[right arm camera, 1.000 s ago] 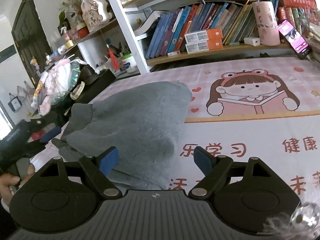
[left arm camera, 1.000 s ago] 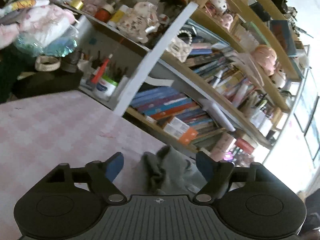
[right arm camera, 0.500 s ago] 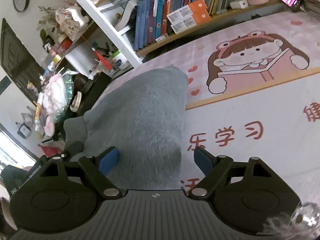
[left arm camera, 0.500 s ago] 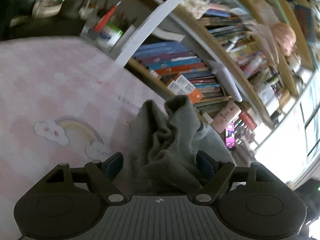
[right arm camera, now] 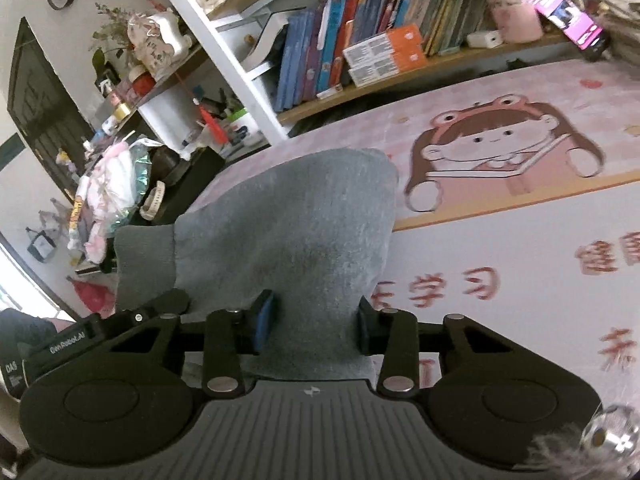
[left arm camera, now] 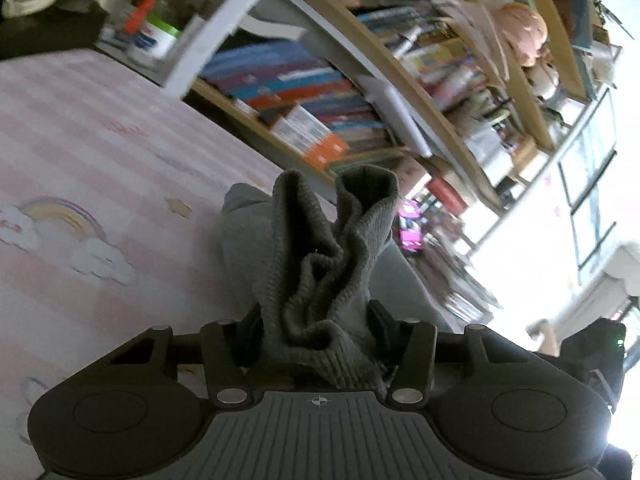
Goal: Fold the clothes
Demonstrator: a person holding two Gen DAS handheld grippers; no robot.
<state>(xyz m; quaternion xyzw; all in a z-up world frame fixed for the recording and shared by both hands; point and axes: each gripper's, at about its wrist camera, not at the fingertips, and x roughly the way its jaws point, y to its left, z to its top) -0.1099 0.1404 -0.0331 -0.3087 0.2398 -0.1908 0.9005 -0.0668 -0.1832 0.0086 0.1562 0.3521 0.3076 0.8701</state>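
A grey knitted garment point(right arm camera: 296, 236) lies on the pink cartoon-print table cover point(right arm camera: 520, 248). My right gripper point(right arm camera: 314, 326) is shut on the garment's near edge, with cloth filling the gap between its fingers. In the left wrist view my left gripper point(left arm camera: 316, 330) is shut on a bunched ribbed end of the same garment point(left arm camera: 320, 264), which stands up in folds between the fingers. The left gripper's body point(right arm camera: 60, 344) shows at the lower left of the right wrist view.
A bookshelf with books and boxes point(right arm camera: 360, 52) runs along the table's far edge. A white shelf post point(right arm camera: 224, 56) stands at the back. Cluttered bags and small items point(right arm camera: 104, 192) sit at the left, beside a dark door point(right arm camera: 44, 120).
Both grippers went from open to shut on the grey garment. The left gripper moved in over the bunched ribbed end. The right gripper moved forward onto the garment's near edge.
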